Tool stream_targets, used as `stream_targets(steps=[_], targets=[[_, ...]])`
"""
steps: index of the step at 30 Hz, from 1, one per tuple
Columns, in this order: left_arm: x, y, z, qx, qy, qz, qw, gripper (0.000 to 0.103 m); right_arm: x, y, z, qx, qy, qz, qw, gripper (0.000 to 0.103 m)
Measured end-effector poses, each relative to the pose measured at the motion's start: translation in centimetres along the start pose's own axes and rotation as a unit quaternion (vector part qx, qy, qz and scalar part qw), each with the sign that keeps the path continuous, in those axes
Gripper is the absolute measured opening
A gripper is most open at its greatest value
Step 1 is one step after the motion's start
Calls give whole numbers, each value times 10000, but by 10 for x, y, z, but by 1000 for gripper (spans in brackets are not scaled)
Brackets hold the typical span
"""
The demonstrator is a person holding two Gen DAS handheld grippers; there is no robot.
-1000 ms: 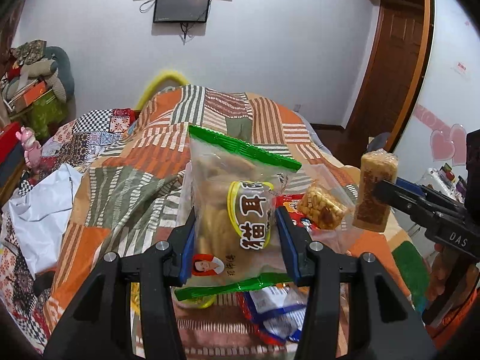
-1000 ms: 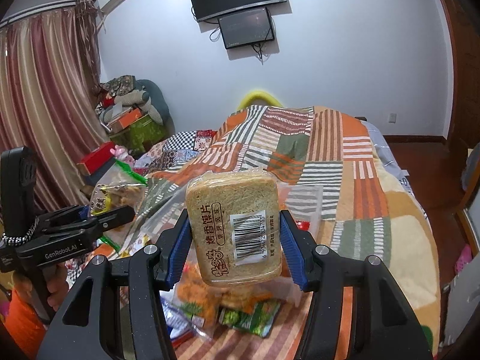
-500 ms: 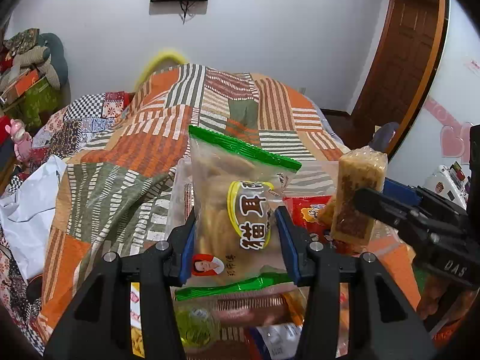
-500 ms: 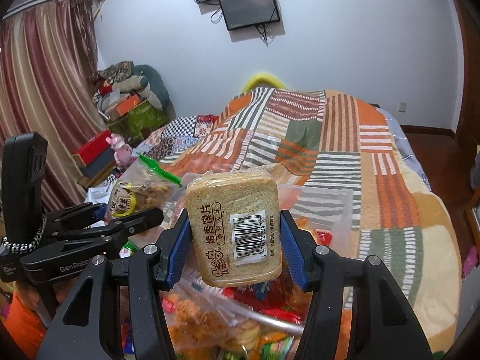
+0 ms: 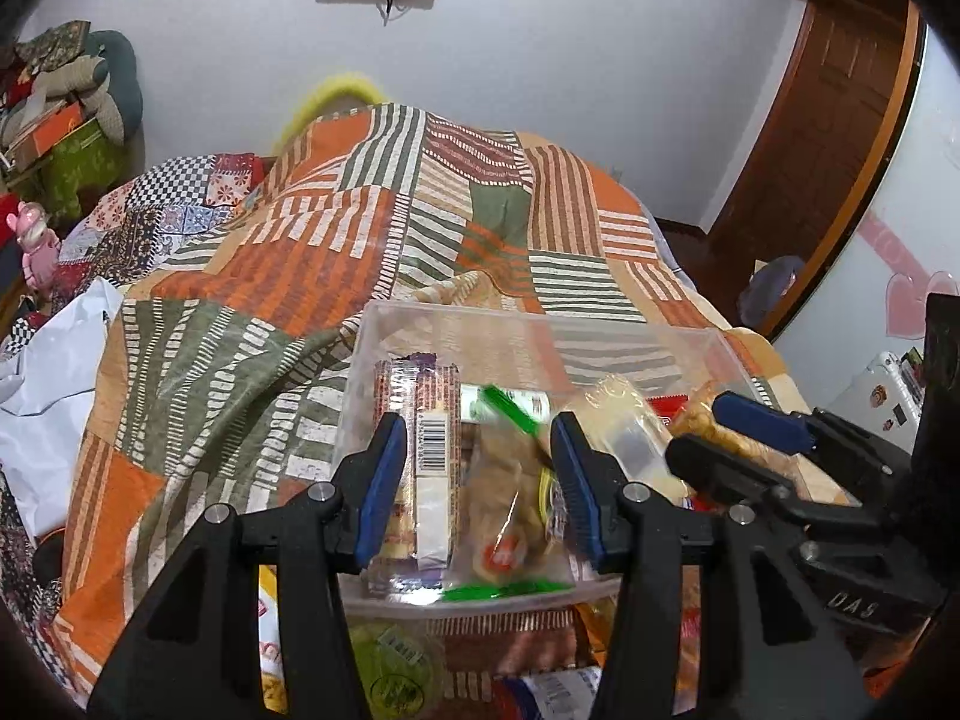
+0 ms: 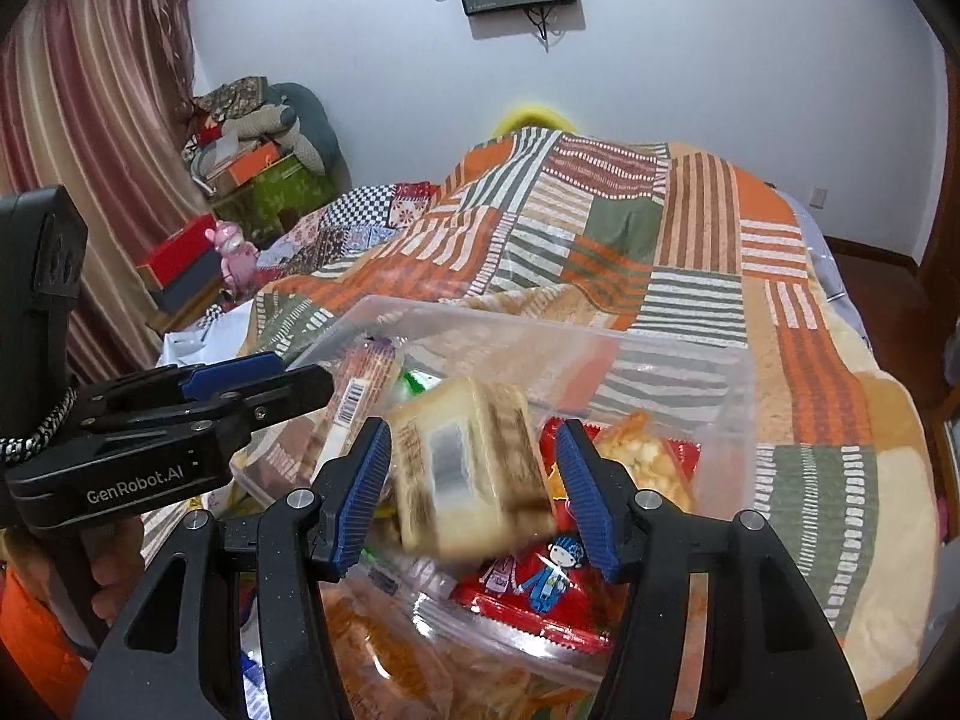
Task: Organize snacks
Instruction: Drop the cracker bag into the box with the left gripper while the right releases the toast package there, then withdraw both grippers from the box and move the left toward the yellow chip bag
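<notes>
A clear plastic bin (image 5: pixel 456 324) (image 6: pixel 672 360) sits on the patchwork quilt. My left gripper (image 5: pixel 477 483) is open over it; the green-sealed snack bag (image 5: pixel 510 516) lies blurred below the fingers, loose in the bin beside a long brown biscuit pack (image 5: pixel 420 456). My right gripper (image 6: pixel 474 489) is open too; the toast-slice pack (image 6: pixel 474 468) is blurred between the fingers, tilted and dropping into the bin onto a red cartoon packet (image 6: pixel 540 588). The right gripper also shows in the left wrist view (image 5: pixel 738 438), and the left gripper in the right wrist view (image 6: pixel 258 384).
More snack packets lie on the quilt in front of the bin (image 5: pixel 390 672) (image 6: pixel 390 660). A white bag (image 5: pixel 42 396) lies at the bed's left edge. Boxes and cushions (image 6: pixel 252 150) pile by the curtain. A wooden door (image 5: pixel 810 138) stands at right.
Both grippers came down over the bin and opened. The green-sealed bag and the toast pack left the fingers and are falling into the bin.
</notes>
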State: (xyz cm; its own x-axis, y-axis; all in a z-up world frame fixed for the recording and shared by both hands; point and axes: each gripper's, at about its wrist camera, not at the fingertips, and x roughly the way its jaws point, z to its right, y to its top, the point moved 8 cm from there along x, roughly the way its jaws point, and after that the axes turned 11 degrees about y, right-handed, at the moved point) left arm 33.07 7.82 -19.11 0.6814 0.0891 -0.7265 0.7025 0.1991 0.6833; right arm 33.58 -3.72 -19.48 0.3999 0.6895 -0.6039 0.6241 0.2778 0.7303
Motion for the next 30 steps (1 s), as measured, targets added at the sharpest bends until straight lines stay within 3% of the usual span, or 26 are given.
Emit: stream_targets(steps=[8, 20, 30], targets=[[-32, -7, -12, 116, 123, 176, 9997, 50, -23, 1, -4, -71, -57, 127, 9999, 55], [-78, -25, -50, 235, 464, 379, 9979, 65, -53, -10, -21, -93, 52, 320, 9994, 55], [-62, -64, -89, 67, 653, -77, 9978, 68, -52, -35, -26, 34, 170, 182, 9997, 58]])
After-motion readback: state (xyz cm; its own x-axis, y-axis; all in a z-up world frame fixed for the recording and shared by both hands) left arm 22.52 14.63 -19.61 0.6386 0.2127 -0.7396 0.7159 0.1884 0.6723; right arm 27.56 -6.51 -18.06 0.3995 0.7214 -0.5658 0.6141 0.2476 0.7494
